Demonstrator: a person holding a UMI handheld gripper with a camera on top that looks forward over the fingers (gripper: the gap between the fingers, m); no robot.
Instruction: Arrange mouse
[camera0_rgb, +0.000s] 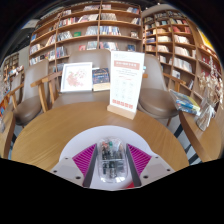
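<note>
Bookshelves (95, 30) line the room across the upper frame, behind a round wooden table (60, 125) with an upright sign (125, 85) at centre. At bottom centre the tongs (112, 160) clamp a translucent mouse (111, 155) between the pink pads (85, 157), apparently carried above the table edge for placing.

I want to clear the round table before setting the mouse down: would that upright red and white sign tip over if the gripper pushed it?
Probably. The sign stands tall and narrow on the table, so a high push would likely topple it. It looks thin and light; a low nudge may slide it. The gripper has a mouse between its fingers.
</note>
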